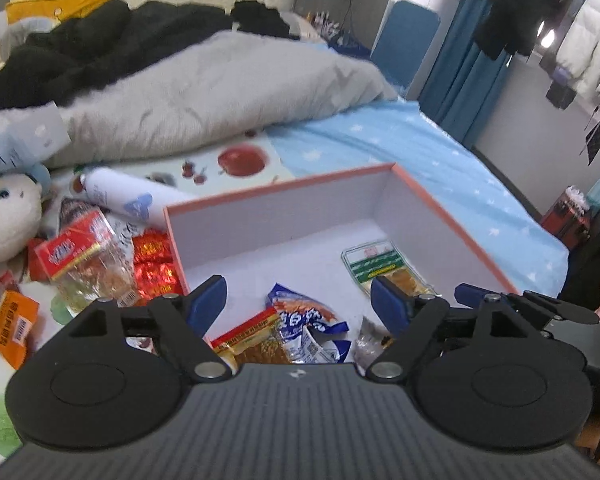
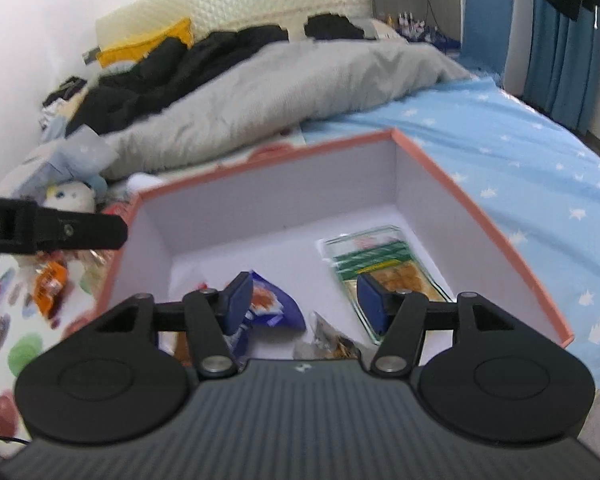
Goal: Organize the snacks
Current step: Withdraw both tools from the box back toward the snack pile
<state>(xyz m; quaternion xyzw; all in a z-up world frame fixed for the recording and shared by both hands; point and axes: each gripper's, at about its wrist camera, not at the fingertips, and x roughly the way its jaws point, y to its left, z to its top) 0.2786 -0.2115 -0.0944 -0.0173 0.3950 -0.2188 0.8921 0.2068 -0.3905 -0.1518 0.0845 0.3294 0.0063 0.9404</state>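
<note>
A pink-rimmed box (image 1: 284,188) with white inside sits on the bed. In it lie a green-labelled clear pack (image 1: 380,266), a blue-and-white packet (image 1: 308,320), a red-and-yellow pack (image 1: 252,340) and a small clear wrapper (image 1: 370,340). My left gripper (image 1: 298,300) is open and empty above the box's near edge. My right gripper (image 2: 300,300) is open and empty over the box (image 2: 460,196), above the blue packet (image 2: 270,304), the clear wrapper (image 2: 332,340) and the green pack (image 2: 376,260). Loose snacks lie left of the box: a red-labelled clear bag (image 1: 86,260), red foil packets (image 1: 154,264), an orange packet (image 1: 14,326).
A white bottle (image 1: 124,196) and a plush toy (image 1: 8,216) lie left of the box. A grey duvet (image 1: 220,92) and black clothes (image 1: 80,44) cover the far bed. The blue starred sheet (image 1: 440,168) runs right to the bed edge. The left gripper's strap (image 2: 52,230) shows in the right view.
</note>
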